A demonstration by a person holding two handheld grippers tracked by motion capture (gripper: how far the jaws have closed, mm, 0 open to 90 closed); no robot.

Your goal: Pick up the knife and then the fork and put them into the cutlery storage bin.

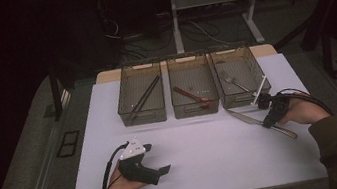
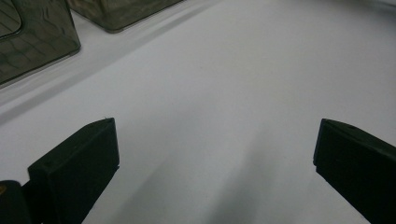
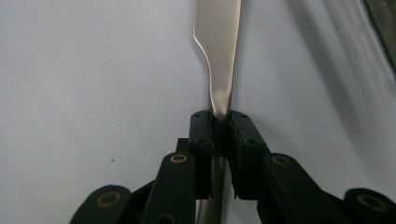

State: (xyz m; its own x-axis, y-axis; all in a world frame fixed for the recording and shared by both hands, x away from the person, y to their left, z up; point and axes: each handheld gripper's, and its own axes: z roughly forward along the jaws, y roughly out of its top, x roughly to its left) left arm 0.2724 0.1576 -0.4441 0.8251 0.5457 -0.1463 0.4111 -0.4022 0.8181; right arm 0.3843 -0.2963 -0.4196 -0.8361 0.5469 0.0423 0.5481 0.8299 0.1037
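A silver table knife (image 1: 243,117) lies on the white table top (image 1: 208,169), just in front of the right-hand bin, with its blade toward the bins. My right gripper (image 1: 265,120) is shut on the knife where blade meets handle. In the right gripper view the two pads (image 3: 202,133) press on the knife (image 3: 219,56) from both sides, and the blade runs away from me. My left gripper (image 1: 158,157) rests at the front left of the table, held by a hand. Its jaws (image 2: 215,158) stand wide open over bare white surface, with nothing between them.
Three smoky clear bins stand in a row at the back of the table. The left bin (image 1: 143,117) holds dark chopsticks, the middle bin (image 1: 196,110) a reddish utensil, the right bin (image 1: 238,100) silver cutlery. Cables and table legs lie on the floor beyond.
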